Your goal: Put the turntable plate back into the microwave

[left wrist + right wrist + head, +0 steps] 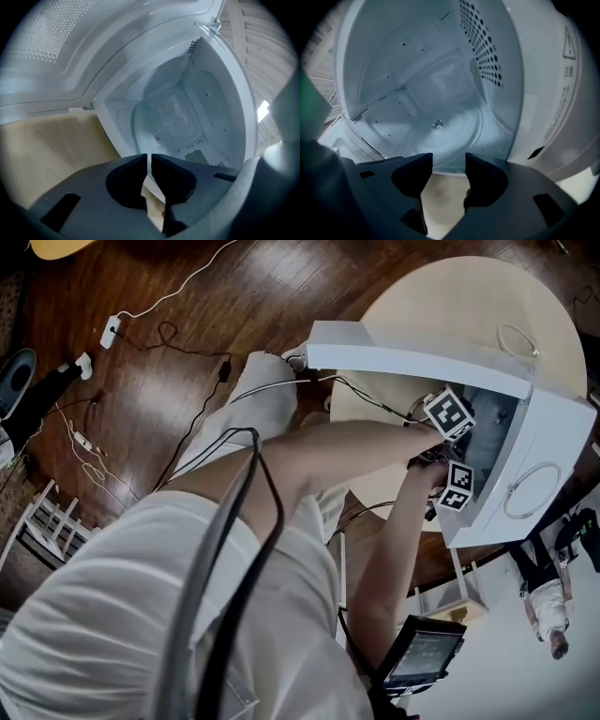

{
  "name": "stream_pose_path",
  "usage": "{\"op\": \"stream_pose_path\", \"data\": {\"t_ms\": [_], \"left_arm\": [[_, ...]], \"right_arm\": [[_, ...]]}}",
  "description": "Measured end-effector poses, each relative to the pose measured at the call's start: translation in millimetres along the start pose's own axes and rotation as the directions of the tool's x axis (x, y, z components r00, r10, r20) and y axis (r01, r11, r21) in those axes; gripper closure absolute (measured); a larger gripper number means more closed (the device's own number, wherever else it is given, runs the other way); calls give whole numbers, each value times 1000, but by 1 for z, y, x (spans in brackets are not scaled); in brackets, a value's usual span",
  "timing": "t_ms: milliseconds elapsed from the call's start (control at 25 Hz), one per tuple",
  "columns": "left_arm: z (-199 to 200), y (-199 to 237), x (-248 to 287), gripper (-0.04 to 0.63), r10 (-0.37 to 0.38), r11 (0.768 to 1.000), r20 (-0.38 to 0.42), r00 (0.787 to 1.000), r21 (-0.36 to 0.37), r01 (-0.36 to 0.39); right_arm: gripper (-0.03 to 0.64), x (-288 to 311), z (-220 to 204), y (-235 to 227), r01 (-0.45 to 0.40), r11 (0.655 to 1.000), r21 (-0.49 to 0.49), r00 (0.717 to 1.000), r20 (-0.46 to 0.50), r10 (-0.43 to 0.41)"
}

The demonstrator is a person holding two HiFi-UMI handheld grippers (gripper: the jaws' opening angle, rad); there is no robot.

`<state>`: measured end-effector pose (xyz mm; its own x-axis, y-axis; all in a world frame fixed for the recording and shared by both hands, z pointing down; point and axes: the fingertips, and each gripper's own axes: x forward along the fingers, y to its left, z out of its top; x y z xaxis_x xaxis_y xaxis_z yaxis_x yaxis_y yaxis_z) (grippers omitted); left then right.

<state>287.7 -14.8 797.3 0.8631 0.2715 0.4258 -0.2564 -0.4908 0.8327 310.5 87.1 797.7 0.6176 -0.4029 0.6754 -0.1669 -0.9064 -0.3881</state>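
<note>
The white microwave [539,442] stands on the round table with its door [412,357] swung open. A clear glass turntable plate [417,133] lies flat on the cavity floor, its hub [438,124] showing at the middle. The plate [159,129] also shows in the left gripper view. My left gripper [150,157] is shut with nothing between its jaws, just outside the opening on the door side [448,414]. My right gripper [449,161] stands open and empty at the front edge of the cavity, on the control panel side [458,486].
The pale wooden table top [51,145] shows beside the microwave. The perforated door panel [51,33] hangs close over my left gripper. The microwave's front panel [562,108] with a warning label is at my right. Cables [169,334] lie on the dark wooden floor.
</note>
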Motion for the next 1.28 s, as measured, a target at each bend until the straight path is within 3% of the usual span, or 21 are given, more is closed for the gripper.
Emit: {"op": "stream_pose_path", "data": {"t_ms": [200,480,560,640,760,840,1040,1160,1280], "left_arm": [[7,-4,6,583,-44,999,17,999,-6,44],[14,-9,9,583,-60,998,25,998,-12,61],[13,-3,8,583,-45,999,25,999,-15,45],[15,2,6,583,-33,999,31,999,-13,33],[16,7,4,583,-24,1000,37,999,-6,24],[18,9,5,583,-17,1000,42,999,-2,17],[20,16,0,581,19,1000,43,999,20,-20],[17,13,-1,581,14,999,36,999,47,-16],[8,25,-9,581,60,996,35,998,70,-62]], "right_arm": [[396,8,5,4,-42,995,85,999,25,40],[396,11,3,6,-28,999,40,999,28,27],[396,8,3,8,-16,999,-33,1000,23,16],[396,3,6,13,7,985,-170,1000,28,-3],[396,-1,8,20,44,913,-405,999,42,-29],[396,0,10,19,61,889,-453,998,49,-44],[396,-2,5,15,35,954,-297,999,25,-29],[396,1,0,7,22,994,-108,1000,8,-21],[396,7,1,6,-30,995,94,999,31,27]]}}
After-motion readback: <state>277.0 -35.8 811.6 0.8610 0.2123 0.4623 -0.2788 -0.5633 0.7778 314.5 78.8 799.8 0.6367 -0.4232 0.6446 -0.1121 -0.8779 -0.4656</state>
